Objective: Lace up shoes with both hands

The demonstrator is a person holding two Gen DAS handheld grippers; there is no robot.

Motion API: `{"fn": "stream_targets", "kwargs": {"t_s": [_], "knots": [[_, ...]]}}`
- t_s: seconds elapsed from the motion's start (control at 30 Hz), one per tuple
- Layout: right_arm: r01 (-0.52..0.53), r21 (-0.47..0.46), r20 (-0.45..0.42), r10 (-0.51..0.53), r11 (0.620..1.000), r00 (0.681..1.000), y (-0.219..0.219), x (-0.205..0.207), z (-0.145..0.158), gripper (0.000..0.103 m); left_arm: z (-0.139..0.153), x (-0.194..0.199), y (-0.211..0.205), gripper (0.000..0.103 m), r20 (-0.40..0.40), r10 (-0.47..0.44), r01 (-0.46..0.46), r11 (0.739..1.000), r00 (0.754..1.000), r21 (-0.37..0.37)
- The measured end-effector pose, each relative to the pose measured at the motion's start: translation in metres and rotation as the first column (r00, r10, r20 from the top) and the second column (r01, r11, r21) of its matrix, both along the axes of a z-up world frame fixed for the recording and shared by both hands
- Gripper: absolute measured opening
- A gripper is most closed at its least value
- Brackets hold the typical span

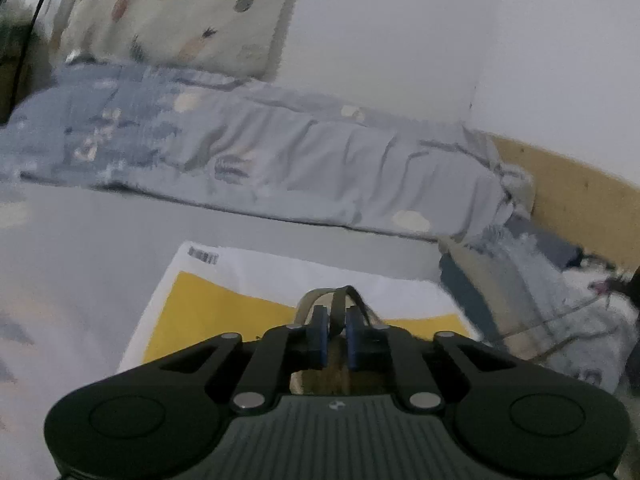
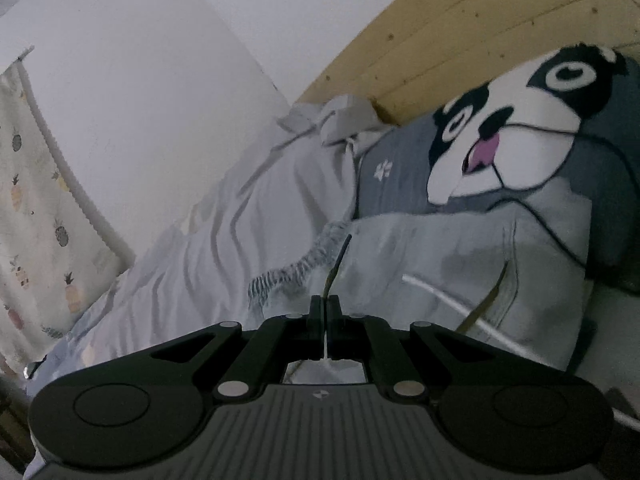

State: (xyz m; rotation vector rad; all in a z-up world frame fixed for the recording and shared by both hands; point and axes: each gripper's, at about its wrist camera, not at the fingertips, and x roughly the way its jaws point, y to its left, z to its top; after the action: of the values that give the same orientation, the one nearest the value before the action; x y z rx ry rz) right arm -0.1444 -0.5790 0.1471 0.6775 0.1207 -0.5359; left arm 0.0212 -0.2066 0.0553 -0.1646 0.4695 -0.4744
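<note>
Left tool (image 1: 334, 330) nearly together, thin olive-brown shoelace loop (image 1: 340, 296) between blue pads. Right tool (image 2: 325, 306) clamped on lace end (image 2: 340, 258). Limp, light, slippery; best pinched near stiff tip.

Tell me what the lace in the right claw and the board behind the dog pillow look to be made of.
Lace: probably woven fabric, matte; thin, flat, slightly curved where it stands out of the right claw. The tip looks dark, perhaps plastic.
Board: pale wood with a dull finish; plank seams and small dark knots show.
</note>
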Motion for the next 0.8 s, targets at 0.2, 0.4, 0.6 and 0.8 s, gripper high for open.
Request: {"fn": "stream_targets", "kwargs": {"t_s": [0.2, 0.4, 0.6, 0.8], "knots": [[0.038, -0.017, 0.005, -0.038, 0.999, 0.999, -0.004, -0.007, 0.006, 0.001, -0.002, -0.013, -0.014, 0.017, 0.008, -0.003, 0.002, 0.993, 1.0, 0.115], [0.072, -0.033, 0.001, -0.072, 0.997, 0.997, -0.007, -0.012, 0.009, 0.001, -0.005, -0.016, -0.019, 0.018, -0.017, 0.008, -0.005, 0.986, 1.0, 0.164], [0.115, -0.042, -0.004, -0.115, 0.992, 0.993, -0.014, -0.022, 0.011, 0.001, -0.007, -0.011, -0.015, 0.018, -0.047, 0.047, -0.039, 0.987, 0.998, 0.158], [0.156, -0.058, -0.028, -0.158, 0.986, 0.987, -0.022, -0.031, 0.011, 0.001, -0.006, -0.012, -0.015, 0.018, -0.041, 0.055, -0.048, 0.986, 0.998, 0.157]]}}
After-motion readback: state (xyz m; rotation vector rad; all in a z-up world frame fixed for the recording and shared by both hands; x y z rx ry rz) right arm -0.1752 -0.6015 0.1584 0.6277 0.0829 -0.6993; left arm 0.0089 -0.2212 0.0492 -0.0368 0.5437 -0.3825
